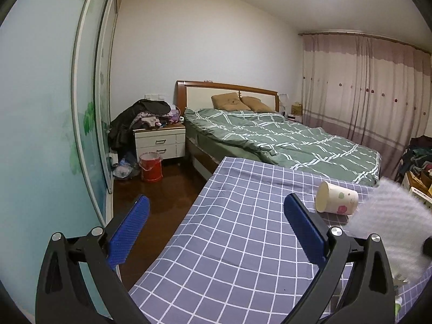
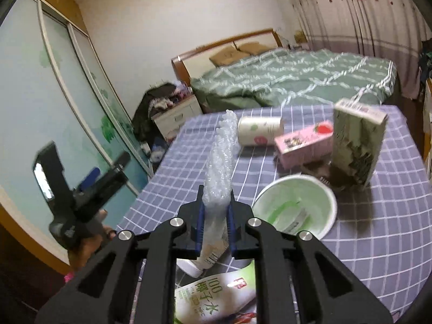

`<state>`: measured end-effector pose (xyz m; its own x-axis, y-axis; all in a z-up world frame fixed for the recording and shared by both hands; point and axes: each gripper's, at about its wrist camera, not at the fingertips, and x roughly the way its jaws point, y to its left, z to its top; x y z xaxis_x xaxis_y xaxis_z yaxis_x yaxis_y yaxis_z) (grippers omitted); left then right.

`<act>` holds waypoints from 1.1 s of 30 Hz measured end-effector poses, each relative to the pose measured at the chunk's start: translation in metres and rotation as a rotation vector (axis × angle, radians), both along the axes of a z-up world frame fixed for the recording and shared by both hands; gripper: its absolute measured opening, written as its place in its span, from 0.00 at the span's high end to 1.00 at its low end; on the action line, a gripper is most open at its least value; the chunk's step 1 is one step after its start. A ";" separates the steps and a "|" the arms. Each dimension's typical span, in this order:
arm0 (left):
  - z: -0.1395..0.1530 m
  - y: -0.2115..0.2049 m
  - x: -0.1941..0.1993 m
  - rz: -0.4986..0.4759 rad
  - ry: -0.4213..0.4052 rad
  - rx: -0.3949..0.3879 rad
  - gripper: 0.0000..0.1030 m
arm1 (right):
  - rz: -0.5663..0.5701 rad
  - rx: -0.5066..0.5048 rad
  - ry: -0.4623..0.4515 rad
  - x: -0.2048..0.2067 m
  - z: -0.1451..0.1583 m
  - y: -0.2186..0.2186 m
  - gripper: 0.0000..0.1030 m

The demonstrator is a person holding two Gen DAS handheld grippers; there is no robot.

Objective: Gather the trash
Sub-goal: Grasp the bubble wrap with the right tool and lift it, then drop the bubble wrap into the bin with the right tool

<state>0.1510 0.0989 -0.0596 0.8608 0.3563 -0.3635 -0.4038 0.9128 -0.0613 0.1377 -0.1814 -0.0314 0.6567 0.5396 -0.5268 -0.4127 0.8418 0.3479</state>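
Bubble wrap (image 2: 220, 162) sits pinched between the pressed-together pads of the right gripper (image 2: 216, 216), rising toward twelve o'clock over the checked table (image 2: 378, 229). Left gripper (image 1: 216, 229) hangs spread and empty. Best to lift straight up, clear of the paper bowl (image 2: 294, 210) at three o'clock.
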 end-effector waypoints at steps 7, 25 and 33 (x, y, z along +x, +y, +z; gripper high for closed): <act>0.000 -0.005 0.000 -0.024 0.001 0.012 0.05 | -0.155 0.028 -0.098 -0.022 0.022 -0.069 0.87; 0.001 -0.016 0.000 -0.070 0.005 0.025 0.05 | -0.870 -0.200 0.018 -0.023 -0.034 -0.289 0.87; 0.000 -0.019 0.002 -0.090 0.017 0.033 0.05 | -0.984 -0.240 0.092 -0.023 -0.052 -0.314 0.69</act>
